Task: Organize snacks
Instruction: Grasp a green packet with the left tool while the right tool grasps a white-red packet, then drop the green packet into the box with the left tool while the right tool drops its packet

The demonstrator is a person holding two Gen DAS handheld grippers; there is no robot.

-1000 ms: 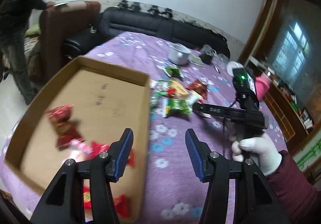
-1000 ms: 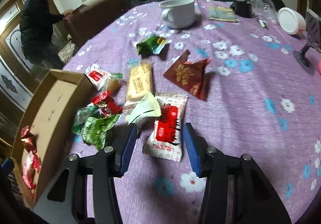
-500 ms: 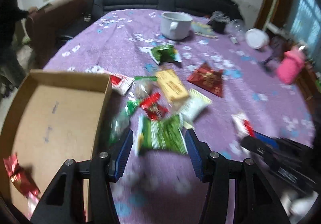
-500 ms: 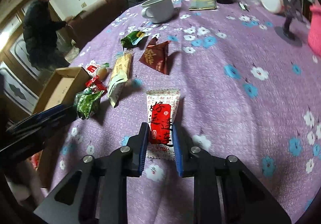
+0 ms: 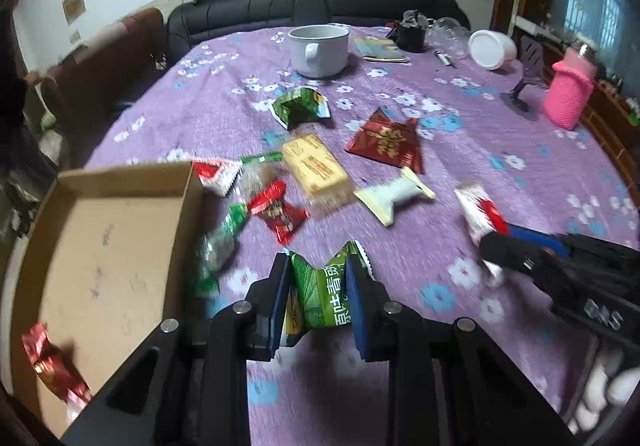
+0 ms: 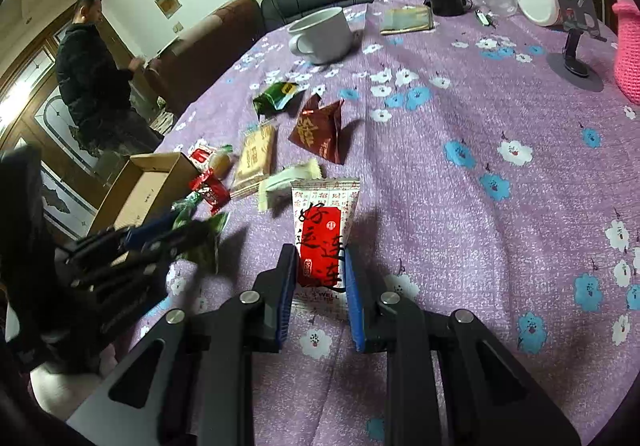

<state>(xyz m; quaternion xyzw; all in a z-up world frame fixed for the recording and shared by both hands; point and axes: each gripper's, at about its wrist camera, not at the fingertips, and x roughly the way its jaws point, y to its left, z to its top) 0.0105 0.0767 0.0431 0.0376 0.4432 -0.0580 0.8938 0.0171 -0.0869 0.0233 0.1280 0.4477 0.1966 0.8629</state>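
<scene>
Covering the whole table, a purple fleece cloth (image 5: 460,174) printed with white and blue flowers forms the work surface. A shallow rectangular cardboard box (image 5: 104,246) sits at its left edge, plain brown inside, with one crinkled red foil packet (image 5: 52,366) lying in its near corner. A round white ceramic mug (image 5: 318,50) stands at the far side of the cloth, and a pink knitted cylinder (image 5: 568,94) stands at the far right.

Loose snacks lie in a cluster just right of the box: a flat yellow rectangular biscuit pack (image 5: 318,168), a dark red triangular pouch (image 5: 386,144), a folded green packet (image 5: 300,108), a cream wrapper (image 5: 394,196) with crimped ends, and a small red twist-end sweet (image 5: 278,212).

The left gripper (image 5: 318,296) has its blue-padded jaws pinching a glossy green packet (image 5: 320,294) with white characters, buckled between the pads, beside the box's near right corner. The right gripper (image 6: 320,278) has its jaws closed on the lower end of a white sachet (image 6: 324,234) bearing a red panel and black script; the sachet is right of the cluster, and whether it rests on the cloth cannot be told.
</scene>
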